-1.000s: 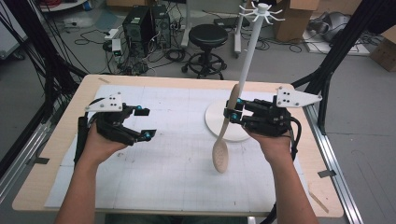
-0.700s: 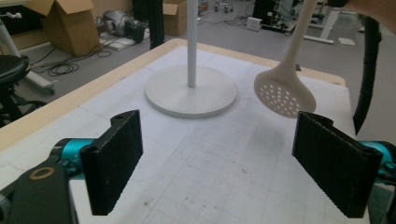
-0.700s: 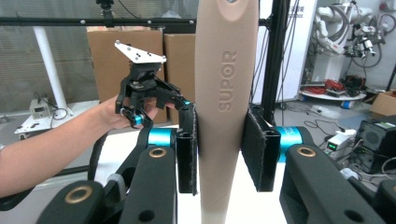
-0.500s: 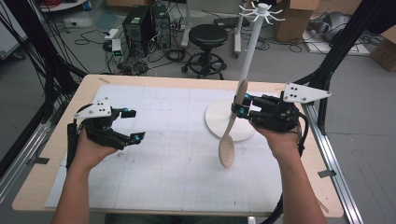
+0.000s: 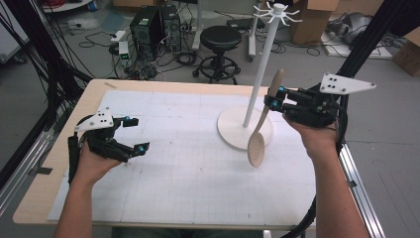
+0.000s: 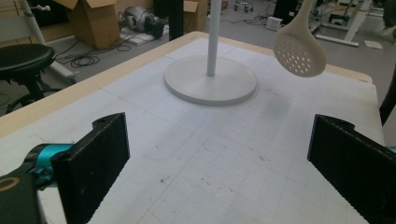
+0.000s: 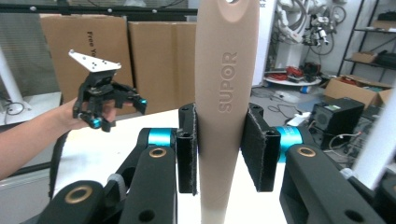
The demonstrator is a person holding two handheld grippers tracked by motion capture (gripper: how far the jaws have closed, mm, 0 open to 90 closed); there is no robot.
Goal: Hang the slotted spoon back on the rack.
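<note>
Slotted spoon [image 5: 261, 128] upright, handle clamped between right gripper [image 5: 275, 99] jaws, left gripper [image 5: 132, 134] jaws wide apart, empty

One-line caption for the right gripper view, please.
Right gripper clamps the beige SUPOR spoon handle upright.

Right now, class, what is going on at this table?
A person holds a gripper in each hand. The right gripper is shut on the handle of a beige slotted spoon, held clear of the table with its bowl hanging down beside the white hook stand. The left gripper is open and holds nothing, low over the white gridded mat. The spoon is not yet on any of the stand's top hooks.
</note>
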